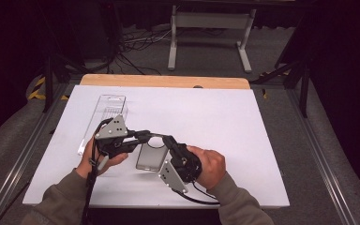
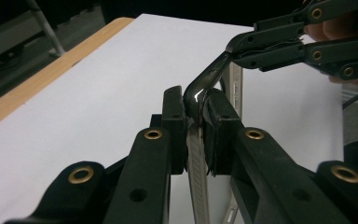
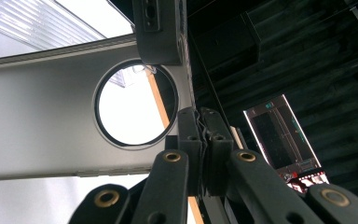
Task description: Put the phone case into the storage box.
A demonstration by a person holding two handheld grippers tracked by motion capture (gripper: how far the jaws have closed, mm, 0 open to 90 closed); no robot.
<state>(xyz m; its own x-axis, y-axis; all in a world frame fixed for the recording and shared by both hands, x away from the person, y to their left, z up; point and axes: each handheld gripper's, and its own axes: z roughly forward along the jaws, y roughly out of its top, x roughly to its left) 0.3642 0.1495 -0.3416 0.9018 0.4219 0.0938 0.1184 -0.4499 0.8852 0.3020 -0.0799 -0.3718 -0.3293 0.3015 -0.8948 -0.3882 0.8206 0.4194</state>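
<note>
I find no brand or label I can read: the phone case [image 1: 151,156] is plain, and the lit monitor [image 3: 284,140] in the dark background of the right gripper view carries figures too small to make out. The case is a translucent grey shell with a large round cutout, held just above the white table [image 1: 243,122] at the middle of its near half, between my 2 grippers. My left gripper [image 1: 143,137] reaches in from the left, and in the left gripper view its 2 pads [image 2: 173,119] are clamped on the edge of the case [image 2: 196,154], which runs up between them as a thin strip and bends over at the top; no gap shows between pads and rim. My right gripper [image 1: 168,139] comes in from the lower right and meets the same top end of the case. In the right gripper view its jaws stand pressed together on the thin rim of the case [image 3: 37,126] just beside the round cutout, so both grippers are clenched on the 1 case, at the corner where its upper edge curls. In the left gripper view the right gripper [image 2: 235,49] shows beyond, pinching that curled corner from above. A clear plastic package [image 1: 104,119] lies flat on the table's left part, behind the left hand [image 1: 96,157] and apart from the case. The right hand [image 1: 209,165] wraps the body of its gripper near the table's front edge.
</note>
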